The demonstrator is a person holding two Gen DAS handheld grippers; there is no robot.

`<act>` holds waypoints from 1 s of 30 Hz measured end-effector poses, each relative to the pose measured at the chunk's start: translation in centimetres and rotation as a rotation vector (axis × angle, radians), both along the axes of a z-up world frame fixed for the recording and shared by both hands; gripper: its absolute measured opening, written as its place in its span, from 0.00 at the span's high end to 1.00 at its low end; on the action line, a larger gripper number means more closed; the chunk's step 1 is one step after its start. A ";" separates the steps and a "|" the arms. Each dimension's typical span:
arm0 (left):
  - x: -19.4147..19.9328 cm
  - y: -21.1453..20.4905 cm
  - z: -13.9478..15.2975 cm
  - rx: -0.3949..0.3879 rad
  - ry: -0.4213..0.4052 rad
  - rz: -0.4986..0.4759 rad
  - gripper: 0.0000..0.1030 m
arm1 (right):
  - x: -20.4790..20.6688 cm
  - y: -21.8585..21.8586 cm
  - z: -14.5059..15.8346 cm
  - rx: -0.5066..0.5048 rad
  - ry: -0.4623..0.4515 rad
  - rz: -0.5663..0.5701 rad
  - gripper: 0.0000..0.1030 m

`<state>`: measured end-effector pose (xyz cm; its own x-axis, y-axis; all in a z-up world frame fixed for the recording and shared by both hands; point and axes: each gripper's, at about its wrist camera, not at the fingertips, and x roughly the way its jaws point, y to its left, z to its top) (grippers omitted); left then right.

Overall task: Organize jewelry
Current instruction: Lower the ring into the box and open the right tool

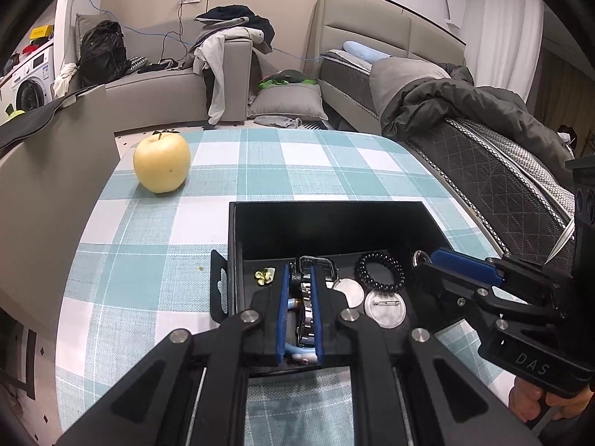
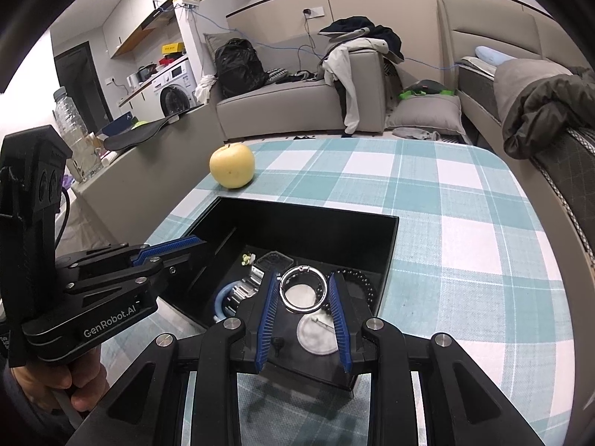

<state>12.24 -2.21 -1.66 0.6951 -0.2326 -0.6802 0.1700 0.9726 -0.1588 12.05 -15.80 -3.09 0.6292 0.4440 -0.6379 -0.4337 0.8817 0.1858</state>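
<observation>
The right gripper has its blue ribbed fingers pressed against opposite sides of a silver metal ring bangle, carried flat and level above the open black rectangular box, probably so it can be lowered in without tipping. Beside it, the left gripper reaches down into the same box with its blue pads close on either side of a silver metal-link watch; whether they pinch it or merely straddle it I cannot tell. Already lying on the box floor are a black beaded bracelet, a round silver pin badge, a small yellow flower clip and a pale blue ring, each kept apart, apparently to prevent tangling. The box stands on a teal-and-white checked tablecloth, with a yellow apple behind it.
</observation>
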 end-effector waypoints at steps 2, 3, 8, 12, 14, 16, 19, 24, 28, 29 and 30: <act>-0.1 -0.1 0.0 0.003 0.000 -0.001 0.93 | 0.0 0.1 -0.1 -0.005 0.004 0.003 0.74; -0.1 -0.1 -0.1 0.004 0.000 -0.002 0.93 | 0.0 0.1 -0.1 -0.007 0.004 0.004 0.74; -0.1 -0.4 -0.2 0.012 0.002 -0.008 0.93 | -0.1 -0.2 0.0 -0.003 -0.001 -0.004 0.73; 0.0 -0.5 -0.3 0.012 0.006 -0.015 0.93 | -0.1 -0.6 0.3 0.000 -0.009 -0.030 0.65; -0.1 -0.6 -0.3 0.014 0.008 -0.017 0.93 | -0.2 -0.7 0.4 0.002 -0.017 -0.038 0.63; 0.0 -0.7 -0.4 0.016 0.015 -0.023 0.93 | -0.2 -0.9 0.6 0.007 -0.020 -0.041 0.59; 0.0 -0.9 -0.6 0.019 0.024 -0.024 0.93 | -0.4 -1.1 0.8 0.015 -0.028 -0.038 0.53; -0.1 -1.0 -0.7 0.024 0.043 -0.014 0.93 | -0.5 -1.5 1.0 0.019 -0.037 -0.049 0.41; -0.2 -1.0 -0.6 0.022 0.053 -0.020 0.93 | -0.4 -1.9 1.2 0.028 -0.039 -0.063 0.30; -0.2 -1.0 -0.6 0.023 0.063 -0.023 0.93 | -0.4 -2.0 1.2 0.030 -0.038 -0.064 0.28; -0.3 -1.1 -0.6 0.022 0.068 -0.025 0.92 | -0.5 -2.0 1.3 0.031 -0.038 -0.064 0.26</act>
